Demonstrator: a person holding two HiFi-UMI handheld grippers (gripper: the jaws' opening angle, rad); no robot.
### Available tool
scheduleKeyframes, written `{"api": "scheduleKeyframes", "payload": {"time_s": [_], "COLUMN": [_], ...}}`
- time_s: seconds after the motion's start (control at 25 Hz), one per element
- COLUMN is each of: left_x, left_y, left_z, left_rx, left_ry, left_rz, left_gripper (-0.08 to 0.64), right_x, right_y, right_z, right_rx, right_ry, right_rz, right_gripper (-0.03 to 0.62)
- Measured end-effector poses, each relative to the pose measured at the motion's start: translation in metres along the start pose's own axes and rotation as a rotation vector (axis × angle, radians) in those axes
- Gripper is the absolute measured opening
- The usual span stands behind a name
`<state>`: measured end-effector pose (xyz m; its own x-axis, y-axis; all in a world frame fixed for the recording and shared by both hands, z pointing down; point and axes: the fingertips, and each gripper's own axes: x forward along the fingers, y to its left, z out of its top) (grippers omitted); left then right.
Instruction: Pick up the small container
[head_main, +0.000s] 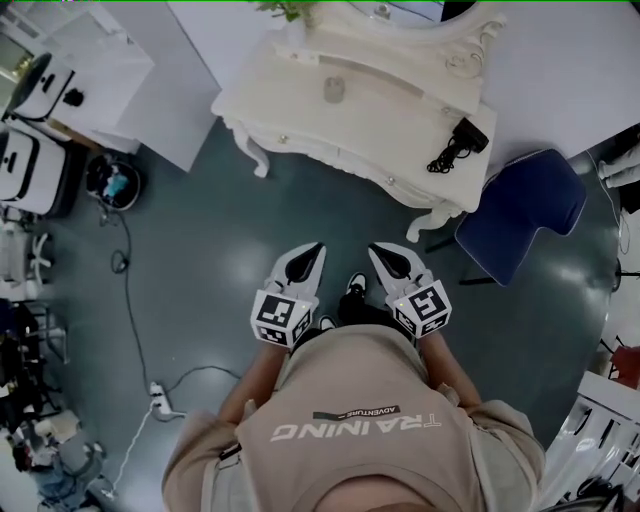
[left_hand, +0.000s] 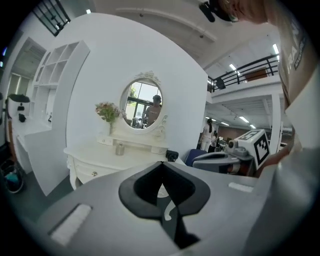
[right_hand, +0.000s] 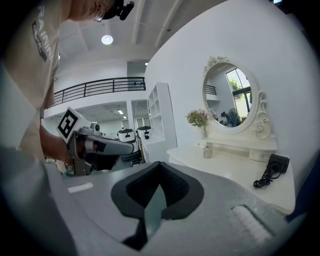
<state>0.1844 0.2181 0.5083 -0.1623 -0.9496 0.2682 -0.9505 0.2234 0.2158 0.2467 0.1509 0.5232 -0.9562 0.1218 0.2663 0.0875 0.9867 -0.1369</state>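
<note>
My left gripper sits at the left, jaws closed tip to tip with nothing between them, held out over the bare floor and well short of the white dressing table. Ahead of it, on the tabletop below the oval mirror, stands the small container, an upright little cylinder with its long axis vertical. In the left gripper view it lies up and to the left of my jaw line. My right gripper is beside the left one, also closed and empty. From its own view the container sits up and to the right. Both claws are well apart from it, but I judge the left slightly nearer and more squarely in line. The black adapter and cable lie further right, clear of that path.
</note>
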Motion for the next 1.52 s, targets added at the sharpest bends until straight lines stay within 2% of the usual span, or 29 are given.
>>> {"api": "scheduleKeyframes", "payload": {"time_s": [0.16, 0.32, 0.52, 0.76, 0.92, 1.12, 1.24, 1.52], "left_x": [0.033, 0.053, 0.056, 0.069, 0.078, 0.102, 0.111, 0.127], "left_y": [0.002, 0.012, 0.034, 0.071, 0.100, 0.144, 0.170, 0.223], "left_z": [0.019, 0.029, 0.039, 0.042, 0.041, 0.065, 0.080, 0.092], "left_rx": [0.035, 0.068, 0.136, 0.103, 0.072, 0.131, 0.141, 0.141], "left_ry": [0.000, 0.000, 0.026, 0.021, 0.049, 0.033, 0.010, 0.016], "left_rz": [-0.010, 0.027, 0.074, 0.116, 0.098, 0.055, 0.036, -0.047], "left_gripper": [0.018, 0.018, 0.018, 0.018, 0.018, 0.018, 0.018, 0.018], "right_x": [0.006, 0.013, 0.023, 0.060, 0.088, 0.131, 0.159, 0.209], "right_y": [-0.034, -0.066, -0.087, -0.098, -0.100, -0.110, -0.110, -0.115], "right_z": [0.014, 0.016, 0.017, 0.017, 0.030, 0.059, 0.071, 0.087], "right_rx": [0.012, -0.033, -0.024, -0.026, -0.037, -0.039, -0.045, -0.015], "right_ry": [-0.035, -0.028, -0.013, 0.012, 0.028, 0.020, 0.017, 0.010], "right_rz": [0.000, -0.011, -0.005, 0.027, 0.029, 0.003, -0.013, -0.105], "right_gripper": [0.003, 0.003, 0.003, 0.003, 0.003, 0.003, 0.003, 0.003]}}
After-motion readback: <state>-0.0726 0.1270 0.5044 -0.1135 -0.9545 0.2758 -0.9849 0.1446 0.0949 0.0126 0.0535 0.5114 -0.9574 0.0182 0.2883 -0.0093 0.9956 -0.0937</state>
